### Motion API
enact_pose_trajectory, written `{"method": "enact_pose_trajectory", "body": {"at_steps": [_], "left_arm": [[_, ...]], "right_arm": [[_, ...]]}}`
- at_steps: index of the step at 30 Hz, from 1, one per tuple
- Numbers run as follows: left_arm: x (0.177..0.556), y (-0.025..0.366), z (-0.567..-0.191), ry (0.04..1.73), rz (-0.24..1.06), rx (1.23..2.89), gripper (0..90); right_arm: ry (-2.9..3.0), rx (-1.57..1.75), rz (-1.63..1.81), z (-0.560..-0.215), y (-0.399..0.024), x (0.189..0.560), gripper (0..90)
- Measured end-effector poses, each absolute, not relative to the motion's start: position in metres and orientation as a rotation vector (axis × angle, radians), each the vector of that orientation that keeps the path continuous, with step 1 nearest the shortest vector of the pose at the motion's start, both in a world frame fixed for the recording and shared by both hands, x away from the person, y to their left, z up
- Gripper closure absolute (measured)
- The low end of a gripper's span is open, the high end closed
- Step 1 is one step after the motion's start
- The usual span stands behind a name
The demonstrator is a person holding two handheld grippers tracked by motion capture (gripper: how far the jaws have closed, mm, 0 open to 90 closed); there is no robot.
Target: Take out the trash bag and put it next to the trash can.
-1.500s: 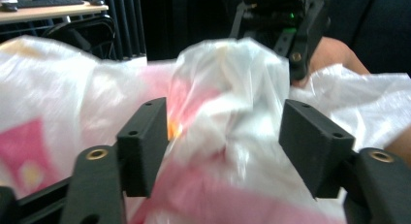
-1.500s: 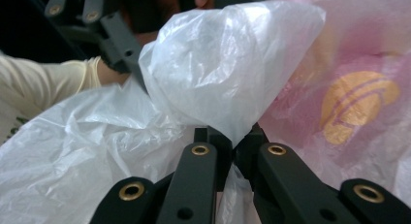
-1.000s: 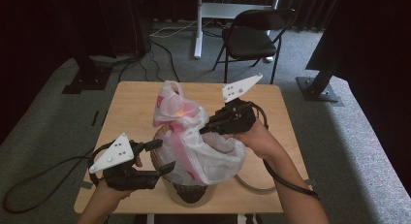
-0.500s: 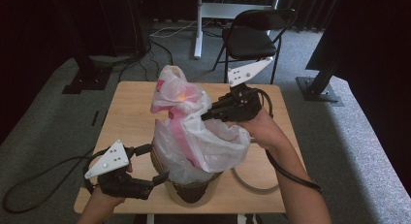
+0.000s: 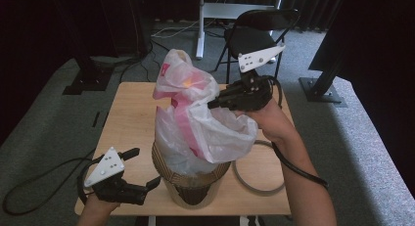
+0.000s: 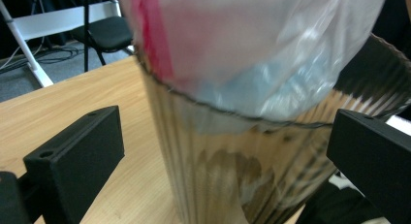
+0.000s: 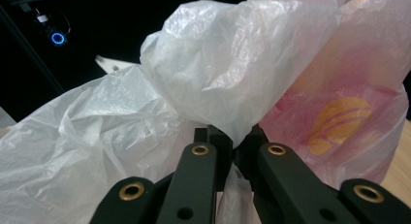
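Observation:
A white plastic bag with pink print (image 5: 195, 113) rises out of a ribbed metallic bin (image 5: 191, 182) at the table's front middle. My right gripper (image 5: 215, 103) is shut on a bunched fold of the bag (image 7: 232, 98) and holds it up above the bin; in the right gripper view its jaws (image 7: 235, 141) pinch the film. My left gripper (image 5: 144, 168) is low at the bin's left side. Its jaws have just been opening and stand wide. In the left gripper view the bin (image 6: 232, 151) is between them, untouched.
The wooden table (image 5: 127, 108) carries a grey hoop (image 5: 254, 187) lying flat to the right of the bin. A black folding chair (image 5: 259, 25) and a white stand are behind the table. Cables trail over the grey carpet at left.
The right gripper has risen, pulling the bag further up out of the bin. The left gripper has dropped towards the table's front left and its jaws have spread apart.

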State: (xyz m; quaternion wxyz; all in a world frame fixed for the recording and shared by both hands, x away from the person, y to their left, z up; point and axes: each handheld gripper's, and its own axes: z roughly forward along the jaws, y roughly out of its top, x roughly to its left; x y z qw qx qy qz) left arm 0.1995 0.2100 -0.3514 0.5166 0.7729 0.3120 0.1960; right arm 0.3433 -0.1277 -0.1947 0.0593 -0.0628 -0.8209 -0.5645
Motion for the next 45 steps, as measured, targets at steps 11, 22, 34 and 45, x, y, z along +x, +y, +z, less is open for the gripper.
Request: {"method": "enact_pose_trajectory", "body": {"at_steps": [11,22,34,45], "left_arm": [[0.212,0.241,-0.409,0.919,0.457,1.888,0.0],[0.243,0.252,-0.485,1.094,0.398,1.961,0.0],[0.255,0.253,-0.519,1.166,0.358,2.003,0.0],[0.253,0.256,-0.528,1.198,0.37,2.018,0.0]], "right_arm": [[-2.431,-0.22,-1.83,-0.154,-0.153,0.35,88.7],[-2.342,-0.364,-2.047,-0.103,-0.214,0.357,88.8],[-2.352,-0.64,-2.139,-0.107,-0.281,0.371,88.7],[-2.277,-0.923,-1.99,-0.205,-0.291,0.429,88.7]]}}
